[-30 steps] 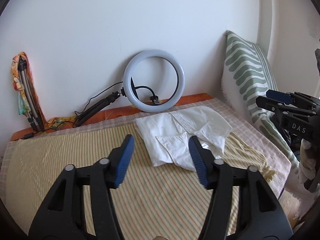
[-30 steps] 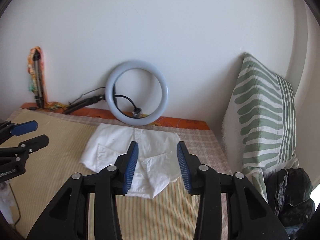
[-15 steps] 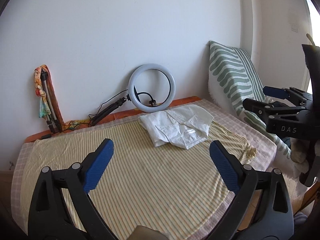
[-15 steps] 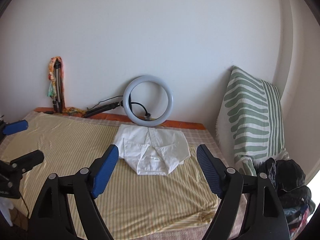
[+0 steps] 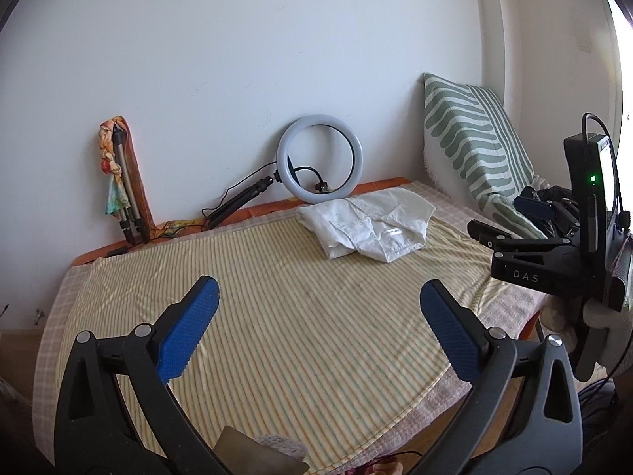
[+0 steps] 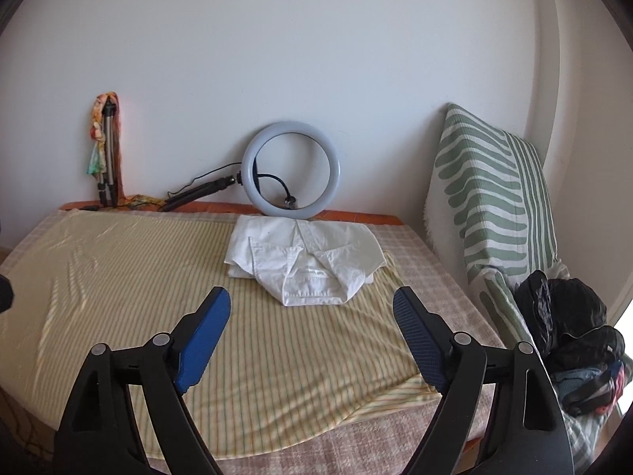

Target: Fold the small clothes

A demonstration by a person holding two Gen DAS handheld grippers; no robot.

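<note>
A folded white shirt (image 5: pixel 368 223) lies at the far side of the bed on a yellow striped cloth (image 5: pixel 277 316); it also shows in the right wrist view (image 6: pixel 304 255). My left gripper (image 5: pixel 316 297) is open and empty, well back from the shirt above the near part of the cloth. My right gripper (image 6: pixel 310 308) is open and empty, held back from the shirt near the bed's front edge. The right gripper also shows in the left wrist view (image 5: pixel 510 225), to the right of the bed.
A ring light (image 6: pixel 290 168) leans on the wall just behind the shirt. A folded tripod with a colourful cloth (image 6: pixel 105 150) stands at the back left. A green patterned pillow (image 6: pixel 490 198) stands at the right, with a pile of dark clothes (image 6: pixel 569 324) below it.
Both grippers have pulled back from the shirt towards the bed's front edge and opened wide. The shirt lies folded where it was.
</note>
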